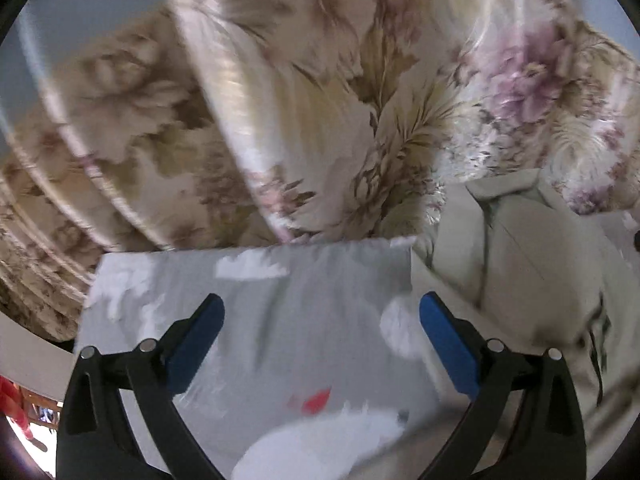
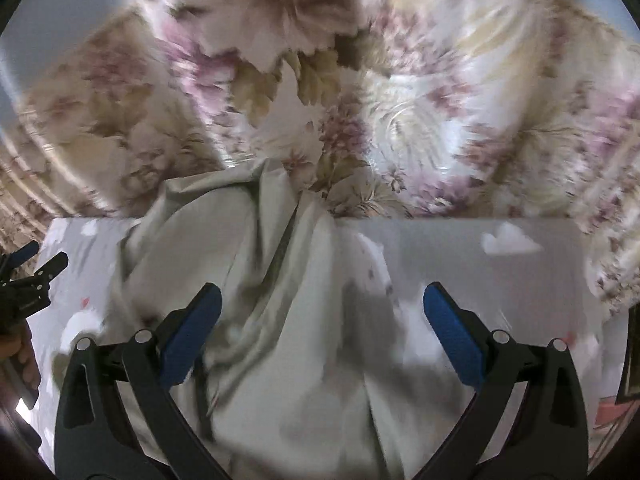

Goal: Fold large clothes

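Both views are blurred. The left claw (image 1: 322, 314) hangs with its two blue-padded fingers (image 1: 196, 344) spread wide apart and nothing between them. Under it lies a grey cloth (image 1: 280, 300) printed with white patches and a small red mark, spread flat over the counter; its far edge runs straight across the view. To the right of this claw, a pale beige garment (image 1: 520, 280) lies crumpled on the same cloth, with folds and a dark seam line showing, and it does not touch the fingers.

The right claw (image 2: 322, 312) is also wide apart and empty. The beige garment (image 2: 272, 300) sits right under and ahead of it, bunched into long creases that run from the far edge of the grey cloth (image 2: 500, 272) toward the near side. Its left finger (image 2: 192, 336) hangs over the garment; whether it touches the fabric cannot be told. Bare grey cloth shows on the right.

Beyond the counter, a big flowered fabric (image 2: 340, 80) in cream, pink and olive fills the far part of both views. At the left edge of the right view, the other claw (image 2: 32, 276) shows, with part of a hand (image 2: 22, 356) below it.
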`<state>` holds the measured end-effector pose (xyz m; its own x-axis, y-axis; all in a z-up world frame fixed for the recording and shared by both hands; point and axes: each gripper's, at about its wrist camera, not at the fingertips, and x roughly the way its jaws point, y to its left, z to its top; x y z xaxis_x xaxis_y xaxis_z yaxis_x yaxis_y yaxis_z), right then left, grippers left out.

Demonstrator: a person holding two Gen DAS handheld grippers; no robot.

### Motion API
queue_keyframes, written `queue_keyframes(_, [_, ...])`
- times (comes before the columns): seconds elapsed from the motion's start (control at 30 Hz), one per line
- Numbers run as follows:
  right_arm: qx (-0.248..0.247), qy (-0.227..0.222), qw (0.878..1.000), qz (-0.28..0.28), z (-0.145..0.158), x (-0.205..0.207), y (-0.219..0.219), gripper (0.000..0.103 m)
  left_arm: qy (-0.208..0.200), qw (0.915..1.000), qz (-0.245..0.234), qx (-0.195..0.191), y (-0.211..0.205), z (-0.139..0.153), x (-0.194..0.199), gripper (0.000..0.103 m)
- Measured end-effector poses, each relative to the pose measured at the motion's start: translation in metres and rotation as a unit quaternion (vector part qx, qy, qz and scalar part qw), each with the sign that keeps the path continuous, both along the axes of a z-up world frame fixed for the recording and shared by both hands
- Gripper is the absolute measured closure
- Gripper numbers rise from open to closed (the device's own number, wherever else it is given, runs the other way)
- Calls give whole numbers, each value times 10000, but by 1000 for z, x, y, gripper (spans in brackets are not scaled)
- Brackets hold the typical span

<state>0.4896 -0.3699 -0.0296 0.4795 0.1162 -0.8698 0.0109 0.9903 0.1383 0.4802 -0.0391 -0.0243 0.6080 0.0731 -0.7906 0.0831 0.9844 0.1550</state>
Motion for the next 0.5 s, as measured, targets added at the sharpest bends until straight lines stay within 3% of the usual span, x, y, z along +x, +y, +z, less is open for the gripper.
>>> queue_keyframes(0.17, [238, 346, 9990, 140, -37, 45, 4, 3, 550, 9981, -127, -239, -16, -36, 48, 5])
queue_keyframes(0.27, [330, 567, 9975, 243, -52, 63, 8, 11, 737, 9967, -325, -111, -29, -51, 60, 5])
queue_keyframes(0.37, [66, 593, 9975, 369, -54, 69, 18, 47, 854, 9949, -472, -243, -38, -61, 65, 5])
queue_keyframes(0.43, [37, 606, 9974, 387, -53, 70, 20, 63, 873, 9924, -743, -454, -46, -62, 62, 10])
queue_keyframes(0.5, [213, 605, 9970, 422, -51, 69, 19, 84, 798, 9902, -957, -635, -52, -58, 59, 37])
